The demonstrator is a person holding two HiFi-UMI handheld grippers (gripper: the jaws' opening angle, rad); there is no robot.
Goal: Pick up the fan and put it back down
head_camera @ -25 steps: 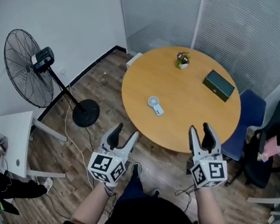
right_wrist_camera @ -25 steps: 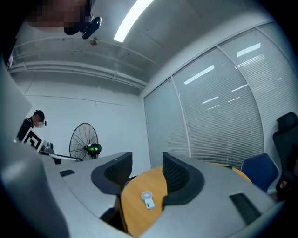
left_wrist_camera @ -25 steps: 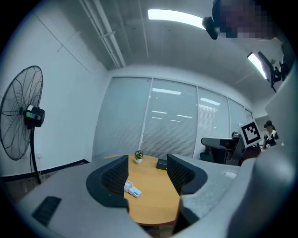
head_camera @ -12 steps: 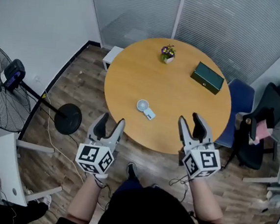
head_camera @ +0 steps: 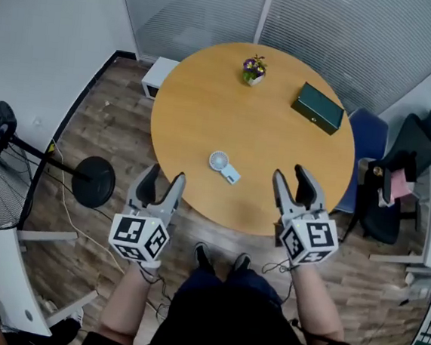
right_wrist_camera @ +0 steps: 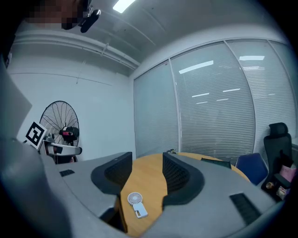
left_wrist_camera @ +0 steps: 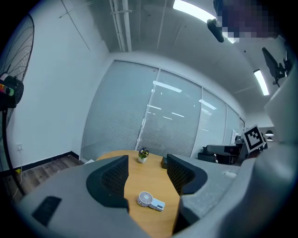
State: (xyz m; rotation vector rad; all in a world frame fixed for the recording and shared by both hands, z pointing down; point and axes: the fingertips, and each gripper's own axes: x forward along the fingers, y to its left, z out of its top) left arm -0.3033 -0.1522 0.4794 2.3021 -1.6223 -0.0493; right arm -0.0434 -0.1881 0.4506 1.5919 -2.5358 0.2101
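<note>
Round table (head_camera: 207,106) — small fan (head_camera: 224,166) flat, dark box (head_camera: 317,107), perhaps flower pot (head_camera: 252,69); plank floor (head_camera: 121,128); left gripper (head_camera: 163,177), right gripper (head_camera: 290,173) — jaws spread.

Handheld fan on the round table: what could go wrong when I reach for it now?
The handheld fan lies flat, so the right gripper, jaws open, might scrape the table or push it away. The left gripper, also open and aimed at it, could bump the right one.
</note>
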